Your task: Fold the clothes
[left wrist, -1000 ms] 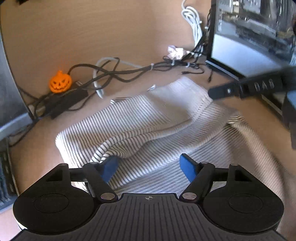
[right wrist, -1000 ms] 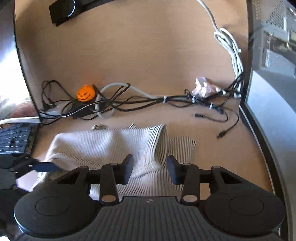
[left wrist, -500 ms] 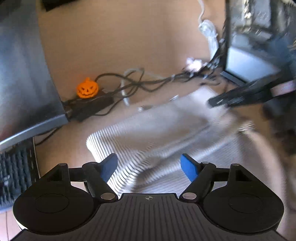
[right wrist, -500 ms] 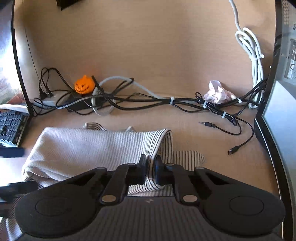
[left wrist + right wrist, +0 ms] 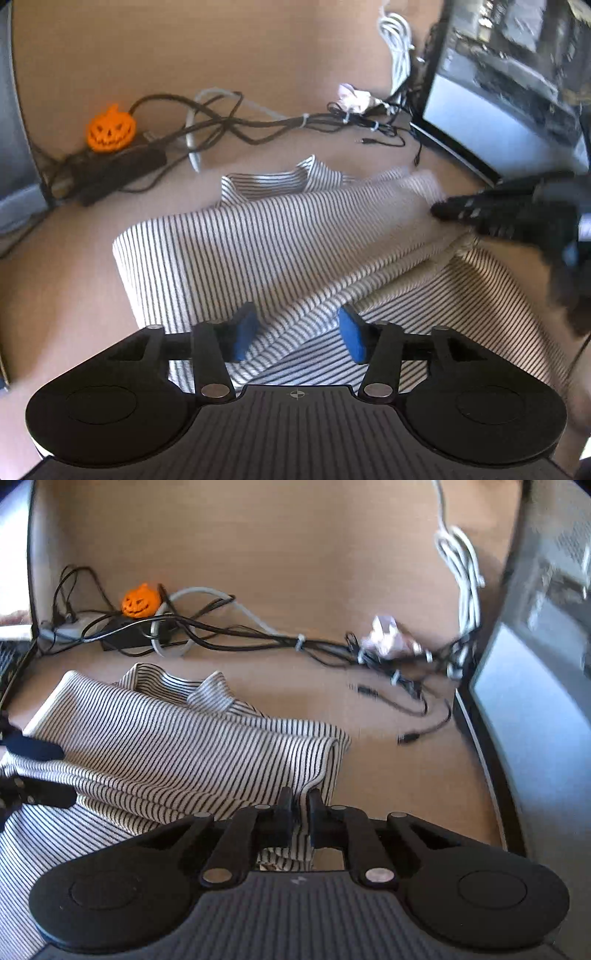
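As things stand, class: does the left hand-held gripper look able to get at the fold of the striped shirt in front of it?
Probably yes. The left hand-held gripper already has the fold of the striped shirt between its blue pads, and its jaws are closing. Nothing lies in between.

I see even, warm daylight on the light brown wooden tabletop (image 5: 258, 55). Fisheye distortion bends both frame edges. Motion blur smears the tangled black cables (image 5: 388, 657) and the right edge.
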A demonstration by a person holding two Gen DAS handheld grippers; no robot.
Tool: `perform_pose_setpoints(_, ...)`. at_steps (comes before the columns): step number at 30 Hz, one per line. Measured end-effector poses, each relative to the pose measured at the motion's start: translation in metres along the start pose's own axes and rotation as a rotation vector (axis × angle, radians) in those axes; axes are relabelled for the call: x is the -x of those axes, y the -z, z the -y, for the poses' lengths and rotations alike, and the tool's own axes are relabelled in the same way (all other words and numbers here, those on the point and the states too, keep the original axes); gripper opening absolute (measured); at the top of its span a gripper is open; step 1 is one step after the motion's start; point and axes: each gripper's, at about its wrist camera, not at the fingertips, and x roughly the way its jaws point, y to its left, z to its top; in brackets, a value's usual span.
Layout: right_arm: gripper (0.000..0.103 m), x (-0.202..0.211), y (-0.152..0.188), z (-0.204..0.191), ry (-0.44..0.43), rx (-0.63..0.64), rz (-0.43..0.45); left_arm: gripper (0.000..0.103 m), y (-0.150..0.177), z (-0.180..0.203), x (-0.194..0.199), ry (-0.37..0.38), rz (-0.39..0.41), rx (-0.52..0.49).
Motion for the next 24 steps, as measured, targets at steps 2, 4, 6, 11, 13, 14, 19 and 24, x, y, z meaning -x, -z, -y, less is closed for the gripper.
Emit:
perform_pose_setpoints(2,0.009,0.009,-0.005,0.003,-0.005,-0.012,0.028,0.071,-0.001,-0.001,0.004,-0.014,0.003,0.010)
perform_pose_setpoints(4,0.010,0.015,-0.008,0.008,0.003,-0.023,0.040,0.078,-0.002,-0.005,0.009,-0.001,0.022,0.052)
perform_pose_setpoints(6,0.013,0.020,-0.012,0.009,0.030,-0.027,0.052,0.084,-0.003,-0.011,0.015,0.025,0.042,0.099)
perform_pose_setpoints(11,0.031,0.044,-0.024,0.002,-0.017,-0.051,0.134,0.093,-0.015,-0.024,0.030,0.070,0.102,0.167)
perform_pose_setpoints(13,0.038,0.039,-0.025,-0.001,-0.078,-0.081,0.113,0.093,-0.022,-0.028,0.027,0.076,0.105,0.198)
perform_pose_setpoints(14,0.041,0.033,-0.025,-0.003,-0.101,-0.093,0.095,0.093,-0.022,-0.031,0.021,0.075,0.093,0.213)
perform_pose_setpoints(19,0.048,-0.006,0.002,-0.004,-0.135,-0.134,0.010,0.093,-0.017,-0.042,-0.011,0.065,0.006,0.287)
perform_pose_setpoints(24,0.053,-0.001,-0.004,0.000,-0.158,-0.142,0.001,0.096,-0.019,-0.037,-0.016,0.058,-0.013,0.249)
